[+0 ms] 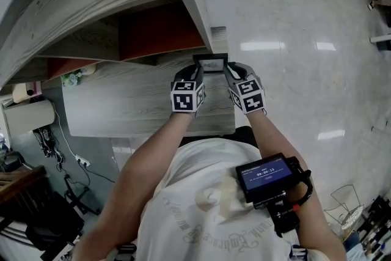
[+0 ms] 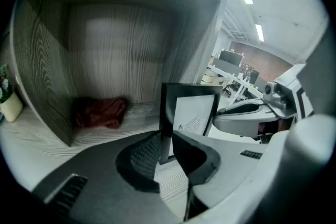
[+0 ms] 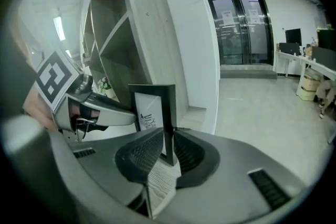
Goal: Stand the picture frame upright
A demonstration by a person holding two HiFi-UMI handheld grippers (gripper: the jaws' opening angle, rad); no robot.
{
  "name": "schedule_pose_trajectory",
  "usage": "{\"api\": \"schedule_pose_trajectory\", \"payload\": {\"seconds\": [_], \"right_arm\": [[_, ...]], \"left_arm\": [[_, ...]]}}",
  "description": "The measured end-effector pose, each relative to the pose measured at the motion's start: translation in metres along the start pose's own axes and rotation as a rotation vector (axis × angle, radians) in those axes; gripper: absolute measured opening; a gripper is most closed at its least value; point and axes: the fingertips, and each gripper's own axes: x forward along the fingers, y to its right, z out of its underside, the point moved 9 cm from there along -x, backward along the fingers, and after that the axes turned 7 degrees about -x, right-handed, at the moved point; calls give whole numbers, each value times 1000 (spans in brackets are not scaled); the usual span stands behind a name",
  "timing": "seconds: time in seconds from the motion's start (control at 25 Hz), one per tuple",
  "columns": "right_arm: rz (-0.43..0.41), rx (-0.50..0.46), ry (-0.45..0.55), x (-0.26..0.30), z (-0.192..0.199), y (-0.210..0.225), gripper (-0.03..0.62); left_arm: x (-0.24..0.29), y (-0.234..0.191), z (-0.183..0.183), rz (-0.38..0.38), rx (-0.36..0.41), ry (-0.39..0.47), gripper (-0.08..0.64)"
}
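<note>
The picture frame [image 1: 211, 63] stood upright near the desk [image 1: 122, 107] edge, the left gripper [image 1: 196, 72] and right gripper [image 1: 231, 73] each partly closed on one side. An uneven release might tip it off.

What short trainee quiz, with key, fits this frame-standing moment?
1. True or false: the black picture frame lies flat on the grey wood-grain desk.
2. Of the left gripper and right gripper, which grips the frame? A) left only B) right only C) both
3. What lies in the grey wood-grain shelf cubby behind the frame?
Key: 1 false, it stands upright; 2 C, each pair of jaws clamps one side edge; 3 a crumpled dark red cloth.
</note>
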Motion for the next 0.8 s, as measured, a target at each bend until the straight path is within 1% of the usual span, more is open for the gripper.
{"api": "schedule_pose_trajectory", "payload": {"seconds": [0.56,0.8], "right_arm": [[-8,-1,-14,4,-2,6,66],[-11,3,-13,8,-4,5,66]], "left_arm": [[3,-1,-3,8,-3,2,78],[4,-4,-5,1,-20,-1,80]]}}
